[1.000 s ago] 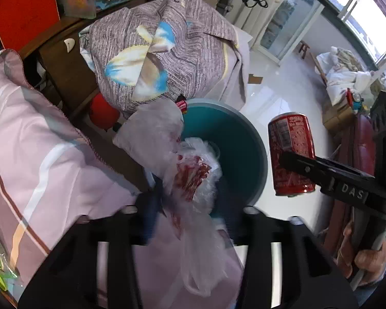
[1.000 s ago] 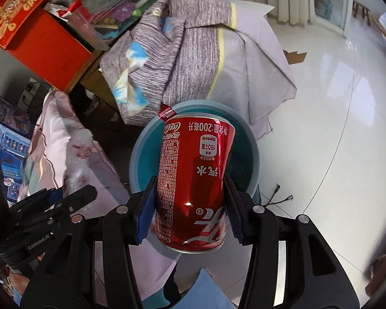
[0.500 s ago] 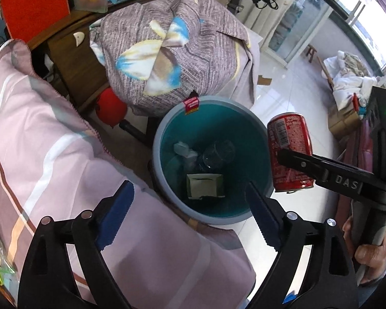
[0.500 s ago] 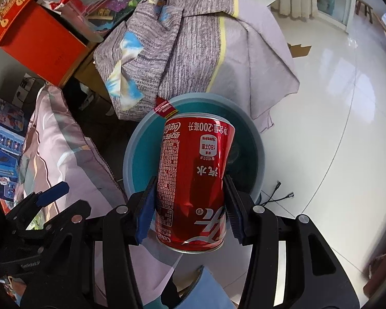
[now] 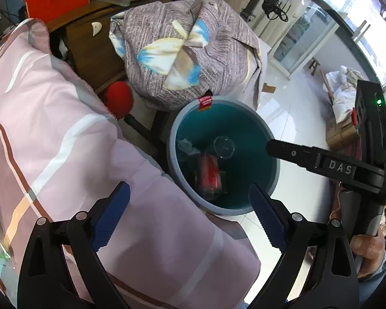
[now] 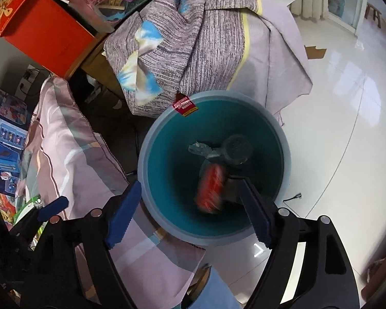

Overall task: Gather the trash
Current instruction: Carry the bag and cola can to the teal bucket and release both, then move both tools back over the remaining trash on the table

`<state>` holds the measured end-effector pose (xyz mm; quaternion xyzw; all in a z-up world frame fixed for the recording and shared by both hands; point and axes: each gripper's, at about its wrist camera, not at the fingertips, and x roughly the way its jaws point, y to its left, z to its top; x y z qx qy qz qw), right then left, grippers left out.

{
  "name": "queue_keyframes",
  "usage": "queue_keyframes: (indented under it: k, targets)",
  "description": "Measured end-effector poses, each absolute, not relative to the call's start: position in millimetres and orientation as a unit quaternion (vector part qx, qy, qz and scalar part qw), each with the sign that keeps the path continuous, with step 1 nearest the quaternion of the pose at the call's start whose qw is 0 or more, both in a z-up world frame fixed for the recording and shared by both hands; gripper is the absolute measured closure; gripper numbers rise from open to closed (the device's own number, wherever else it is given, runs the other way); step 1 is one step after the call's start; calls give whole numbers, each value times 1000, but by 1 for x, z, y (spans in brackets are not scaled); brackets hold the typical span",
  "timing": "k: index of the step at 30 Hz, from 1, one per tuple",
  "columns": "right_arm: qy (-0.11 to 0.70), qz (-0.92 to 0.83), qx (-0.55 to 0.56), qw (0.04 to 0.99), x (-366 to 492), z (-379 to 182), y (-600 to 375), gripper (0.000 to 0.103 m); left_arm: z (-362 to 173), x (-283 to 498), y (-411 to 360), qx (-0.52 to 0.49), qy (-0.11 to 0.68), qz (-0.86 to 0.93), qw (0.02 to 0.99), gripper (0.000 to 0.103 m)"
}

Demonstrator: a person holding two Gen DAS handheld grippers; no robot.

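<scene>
A round bin (image 5: 173,139) (image 6: 144,159), teal inside with a grey rim, stands on the floor below both grippers. A red soda can (image 5: 210,173) (image 6: 211,190), blurred, is down inside it, clear of any pad. Beside the can lie a clear plastic cup (image 5: 224,144) (image 6: 238,149) and a crumpled wrapper (image 5: 185,144) (image 6: 202,149). My left gripper (image 5: 187,193) hovers over the bin's near rim, its jaws opening wide with nothing between them. My right gripper (image 6: 190,184) hangs right above the bin, jaws opening, empty. One of its fingers (image 5: 290,153) reaches in from the right in the left wrist view.
Pink striped bedding (image 5: 64,128) (image 6: 64,139) lies against the bin's left side. A grey patterned cloth bundle (image 5: 182,51) (image 6: 200,46) overhangs its far rim, with a red ball (image 5: 118,97) beside it. Glossy white floor (image 6: 347,128) stretches to the right. A hand (image 5: 368,247) grips the right tool.
The plastic bag left my left gripper and went down into the bin as the jaws spread. The red can dropped out of my right gripper into the bin as its jaws opened.
</scene>
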<state>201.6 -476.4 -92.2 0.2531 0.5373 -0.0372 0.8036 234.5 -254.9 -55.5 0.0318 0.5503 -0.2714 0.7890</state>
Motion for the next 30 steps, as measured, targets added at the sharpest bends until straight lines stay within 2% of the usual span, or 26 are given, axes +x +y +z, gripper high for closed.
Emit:
queue_keyframes:
  k: [17,21,30]
  targets:
    - [564,-53,248,786,190,-94,-457,23,-45,218,-220,12,543,-260,798,9]
    - [566,-51,240,787,186,-87,-447,18,-39,212,-206,4,537,-257,804,6]
    - [562,-33,201,802,179,-62,-402,18,-25,193,-159,-17,521,-242,819,5]
